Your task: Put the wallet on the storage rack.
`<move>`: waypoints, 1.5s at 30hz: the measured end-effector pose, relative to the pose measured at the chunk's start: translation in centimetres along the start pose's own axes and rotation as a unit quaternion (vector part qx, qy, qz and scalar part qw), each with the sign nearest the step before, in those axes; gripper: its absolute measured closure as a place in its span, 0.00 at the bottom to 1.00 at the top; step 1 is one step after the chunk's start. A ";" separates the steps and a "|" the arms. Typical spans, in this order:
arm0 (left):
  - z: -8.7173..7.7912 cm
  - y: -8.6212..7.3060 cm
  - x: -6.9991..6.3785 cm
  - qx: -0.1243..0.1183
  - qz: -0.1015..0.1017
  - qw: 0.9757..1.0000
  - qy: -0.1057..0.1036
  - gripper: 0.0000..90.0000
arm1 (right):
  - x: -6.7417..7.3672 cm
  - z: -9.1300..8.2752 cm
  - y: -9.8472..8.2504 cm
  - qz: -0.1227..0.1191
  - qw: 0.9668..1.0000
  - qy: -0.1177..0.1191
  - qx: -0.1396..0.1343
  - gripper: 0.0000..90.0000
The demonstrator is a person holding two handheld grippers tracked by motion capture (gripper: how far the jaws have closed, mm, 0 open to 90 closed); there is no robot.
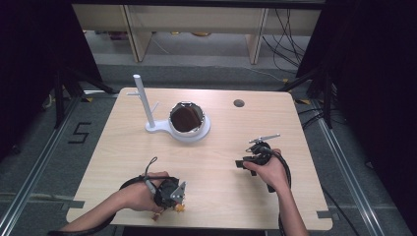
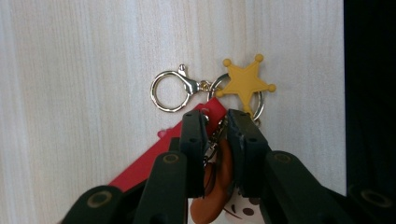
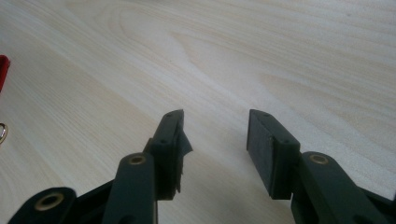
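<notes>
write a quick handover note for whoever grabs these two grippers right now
Left gripper: shut on the keychain at the near table edge; its yellow star and gold clasp ring lie flat beyond the jaws, a red tag beside.
Right gripper: open, empty, over bare table.
White stand with its peg and dish sits at the far side.
Done: keychain gripped. Left: lift it; probably hang it on the stand.

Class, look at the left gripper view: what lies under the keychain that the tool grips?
Under the keychain lies a red tag on the wooden table. The left tool is shut on the keychain and covers the tag's lower part and most of the orange charm.
</notes>
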State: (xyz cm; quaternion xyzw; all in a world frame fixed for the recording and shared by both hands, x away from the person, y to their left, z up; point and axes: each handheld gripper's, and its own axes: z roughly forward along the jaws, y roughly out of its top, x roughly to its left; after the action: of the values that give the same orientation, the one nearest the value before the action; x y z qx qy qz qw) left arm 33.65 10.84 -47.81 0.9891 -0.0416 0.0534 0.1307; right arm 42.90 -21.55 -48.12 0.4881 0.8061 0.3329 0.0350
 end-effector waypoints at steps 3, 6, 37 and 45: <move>-0.3 -0.2 0.0 -0.010 -0.011 1.000 0.002 0.87 | 0.0 0.0 0.0 0.001 1.000 0.001 0.002 0.63; -0.6 -0.8 0.0 -0.027 -0.028 0.999 0.002 0.89 | 0.0 0.0 0.0 0.001 1.000 0.000 0.002 0.63; -6.6 -4.2 1.7 -0.253 -0.141 0.953 0.087 0.90 | 0.0 -0.1 0.0 0.008 1.000 -0.004 0.010 0.62; -8.8 -5.5 2.8 -0.302 -0.181 0.924 0.149 0.90 | 0.0 -0.3 0.0 0.009 1.000 -0.012 0.001 0.62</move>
State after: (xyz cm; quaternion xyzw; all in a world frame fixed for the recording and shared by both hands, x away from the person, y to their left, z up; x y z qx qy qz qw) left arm 36.13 18.26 -40.42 0.8742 0.1435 0.1602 0.4354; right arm 42.79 -21.66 -47.83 0.4990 0.8017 0.3264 0.0411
